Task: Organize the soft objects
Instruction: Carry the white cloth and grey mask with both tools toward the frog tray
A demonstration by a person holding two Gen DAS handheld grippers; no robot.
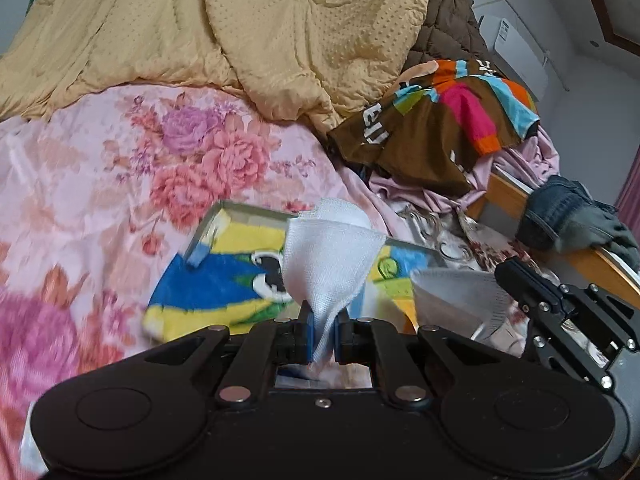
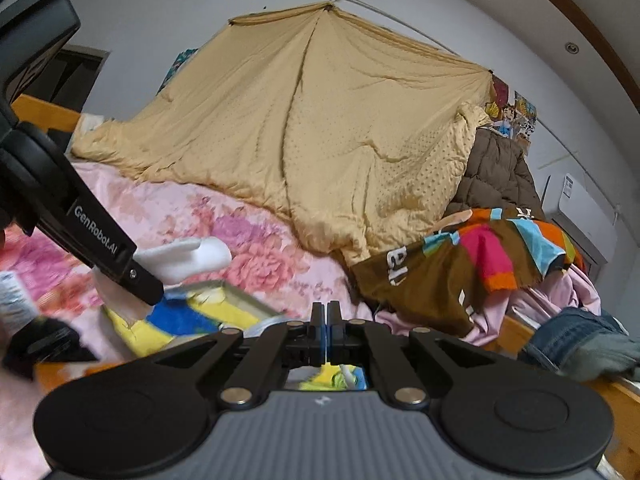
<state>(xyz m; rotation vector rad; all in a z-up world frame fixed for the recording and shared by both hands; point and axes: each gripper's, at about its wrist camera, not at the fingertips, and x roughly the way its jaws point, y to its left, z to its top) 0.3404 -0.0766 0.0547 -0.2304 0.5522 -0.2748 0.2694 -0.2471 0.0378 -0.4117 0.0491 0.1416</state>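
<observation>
Your left hand-held gripper [image 1: 323, 334] is clenched on a white woven gauze-like cloth [image 1: 330, 244], which fans upward from the blue pads above a shallow tray lined with a blue-and-yellow cartoon towel [image 1: 208, 280] on the pink floral bedsheet [image 1: 120, 184]. Your right hand-held gripper [image 2: 327, 330] is fully closed; a thin sliver of material shows between its pads, but whether it grips that white cloth cannot be told.

The step in hand appears to be carrying the cloth to the tray.

1. Keep the left pads firmly closed; the weave is loose and may slip.
2. Lower the cloth over the tray's middle, well inside its metal rim [image 1: 256, 209].
3. Avoid snagging the towel beneath.
4. Release only once the cloth rests flat.

The yellow dotted quilt [image 1: 280, 40] and striped brown garment [image 1: 440, 120] lie well apart.
</observation>
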